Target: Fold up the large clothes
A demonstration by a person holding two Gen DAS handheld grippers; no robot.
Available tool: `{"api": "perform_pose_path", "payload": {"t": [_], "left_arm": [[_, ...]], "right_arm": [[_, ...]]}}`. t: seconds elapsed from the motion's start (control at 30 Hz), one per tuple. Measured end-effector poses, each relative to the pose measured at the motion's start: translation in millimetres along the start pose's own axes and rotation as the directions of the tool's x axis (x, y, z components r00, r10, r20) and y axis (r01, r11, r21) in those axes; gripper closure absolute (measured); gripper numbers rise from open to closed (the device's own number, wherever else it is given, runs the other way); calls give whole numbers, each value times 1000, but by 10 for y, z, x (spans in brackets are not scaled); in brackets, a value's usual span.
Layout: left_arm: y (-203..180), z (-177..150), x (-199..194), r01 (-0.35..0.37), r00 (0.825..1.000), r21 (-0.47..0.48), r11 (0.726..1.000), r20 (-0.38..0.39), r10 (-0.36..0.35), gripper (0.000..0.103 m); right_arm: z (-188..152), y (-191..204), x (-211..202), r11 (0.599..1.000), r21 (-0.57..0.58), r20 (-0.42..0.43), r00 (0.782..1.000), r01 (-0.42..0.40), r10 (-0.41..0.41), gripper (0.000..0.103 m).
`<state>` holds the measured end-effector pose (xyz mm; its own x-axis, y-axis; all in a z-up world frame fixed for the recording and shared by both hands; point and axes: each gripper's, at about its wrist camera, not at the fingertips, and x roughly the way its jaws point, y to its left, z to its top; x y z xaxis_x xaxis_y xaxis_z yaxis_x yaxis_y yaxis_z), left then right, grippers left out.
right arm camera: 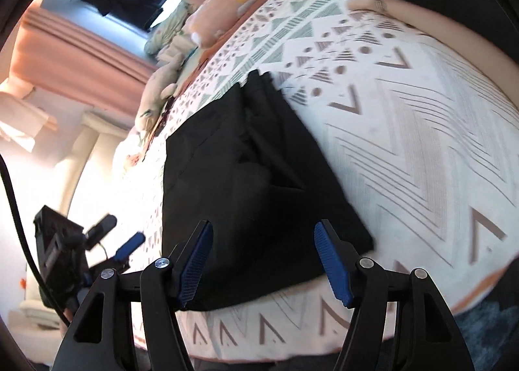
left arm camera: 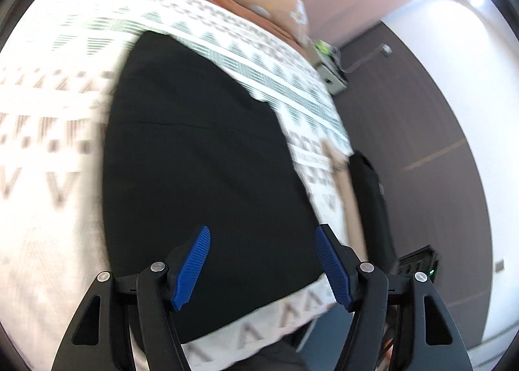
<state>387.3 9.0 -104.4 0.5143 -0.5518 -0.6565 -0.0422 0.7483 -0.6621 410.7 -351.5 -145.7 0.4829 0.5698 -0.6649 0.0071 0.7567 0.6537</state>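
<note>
The black garment (left arm camera: 201, 156) lies folded and flat on the patterned bedspread (left arm camera: 48, 150), near the bed's near edge. The left gripper (left arm camera: 262, 267) and the right gripper (right arm camera: 264, 262) both hover above it, jaws apart, holding nothing.

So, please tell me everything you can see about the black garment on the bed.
The black garment is plain dark cloth, matte, folded into a flat, roughly rectangular stack. Layered edges and a seam line show in the right wrist view. It lies on the patterned bedspread, near the bed's front edge. The left gripper and right gripper hang above it, jaws open, with nothing between the pads. Nothing else touches it.
</note>
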Motion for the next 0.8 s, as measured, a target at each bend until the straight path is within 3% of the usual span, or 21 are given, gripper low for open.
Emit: {"api": "perform_pose_path", "payload": {"t": [0.13, 0.17, 0.2, 0.23, 0.43, 0.57, 0.8], "left_arm": [[300, -30, -159, -90, 995, -39, 995, 34, 91, 35], [376, -58, -183, -108, 993, -50, 993, 34, 110, 35], [449, -91, -193, -120, 992, -62, 991, 32, 122, 35], [518, -126, -190, -125, 991, -78, 989, 29, 128, 35], [774, -302, -111, -139, 990, -103, 985, -25, 137, 35], [744, -386, 53, -91, 994, -100, 991, -65, 85, 45], [629, -395, 71, -62, 996, -89, 994, -63, 57, 47]], "right_arm": [[67, 77, 114, 999, -14, 25, 999, 45, -44, 39], [74, 82, 120, 998, -17, 37, 997, 63, -63, 53], [82, 87, 134, 997, -32, 39, 996, 76, -75, 83], [85, 91, 139, 997, -41, 32, 997, 70, -69, 88], [10, 46, 5, 998, -56, 57, 998, 24, -21, 93], [-47, -130, -63, 1000, -13, 54, 998, 9, -9, 94], [-159, -481, -90, 997, 77, 42, 999, -18, 15, 95]]}}
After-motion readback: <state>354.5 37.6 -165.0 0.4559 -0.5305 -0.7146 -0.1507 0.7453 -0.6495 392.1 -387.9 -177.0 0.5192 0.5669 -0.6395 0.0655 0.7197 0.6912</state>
